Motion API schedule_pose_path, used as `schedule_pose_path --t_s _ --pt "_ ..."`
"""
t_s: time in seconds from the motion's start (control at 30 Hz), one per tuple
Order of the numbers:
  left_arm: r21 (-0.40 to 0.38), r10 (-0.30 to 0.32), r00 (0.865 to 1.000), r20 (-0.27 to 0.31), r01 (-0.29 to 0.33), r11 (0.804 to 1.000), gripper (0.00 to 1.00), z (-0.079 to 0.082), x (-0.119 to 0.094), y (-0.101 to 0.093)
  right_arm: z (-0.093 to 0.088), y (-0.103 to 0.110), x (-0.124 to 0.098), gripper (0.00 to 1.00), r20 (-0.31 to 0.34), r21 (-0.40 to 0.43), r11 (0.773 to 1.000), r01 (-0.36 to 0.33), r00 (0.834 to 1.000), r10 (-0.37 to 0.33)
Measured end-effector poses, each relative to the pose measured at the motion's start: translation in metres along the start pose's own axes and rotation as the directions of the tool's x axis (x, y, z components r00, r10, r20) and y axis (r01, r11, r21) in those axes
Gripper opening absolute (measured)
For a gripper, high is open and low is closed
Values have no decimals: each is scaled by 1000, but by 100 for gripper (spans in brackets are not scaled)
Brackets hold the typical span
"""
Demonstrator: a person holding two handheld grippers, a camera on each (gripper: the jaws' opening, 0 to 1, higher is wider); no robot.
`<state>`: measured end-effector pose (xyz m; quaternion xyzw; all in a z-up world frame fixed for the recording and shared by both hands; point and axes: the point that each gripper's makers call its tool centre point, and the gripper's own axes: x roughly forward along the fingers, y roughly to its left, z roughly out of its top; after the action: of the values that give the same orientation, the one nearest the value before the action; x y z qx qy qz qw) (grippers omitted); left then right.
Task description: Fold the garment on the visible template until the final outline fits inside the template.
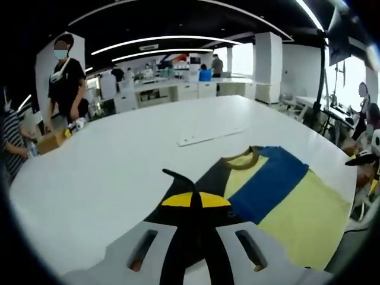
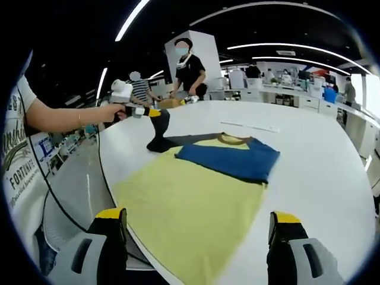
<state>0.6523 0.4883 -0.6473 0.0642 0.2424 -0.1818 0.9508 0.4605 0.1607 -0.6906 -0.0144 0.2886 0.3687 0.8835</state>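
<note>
A T-shirt [image 1: 297, 208] in yellow, blue and black lies flat on the white table [image 1: 107, 172], collar toward the table's middle. My left gripper [image 1: 193, 200] is shut on the shirt's black sleeve [image 1: 211, 178], which runs up between its jaws. In the right gripper view that left gripper [image 2: 155, 113], held by a hand, lifts the black sleeve [image 2: 159, 133] off the table at the shirt's far left corner. My right gripper [image 2: 199, 217] stands open over the yellow hem of the T-shirt [image 2: 190, 196], with nothing between its jaws.
A flat white strip [image 1: 214, 135] lies on the table beyond the collar, also seen as the strip [image 2: 249, 126]. A masked person in black [image 1: 65, 77] stands at the far edge by a cardboard box [image 1: 50, 141]. The table edge [image 2: 110, 178] runs close to the shirt's left side.
</note>
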Motion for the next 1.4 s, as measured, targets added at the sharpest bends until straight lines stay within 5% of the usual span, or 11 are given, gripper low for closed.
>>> schedule_pose_path --t_s 0.67,1.1,1.4 --pt "19 -131 990 46 130 991 0 33 36 -74 6 5 2 99 40 -46 999 -15 999 17" --pt "-20 -176 979 101 179 984 0 51 57 -101 6 3 4 99 33 -48 999 -12 999 13" --pt "-132 -191 971 144 210 969 0 60 66 -115 6 1 5 99 31 -43 999 -7 999 8"
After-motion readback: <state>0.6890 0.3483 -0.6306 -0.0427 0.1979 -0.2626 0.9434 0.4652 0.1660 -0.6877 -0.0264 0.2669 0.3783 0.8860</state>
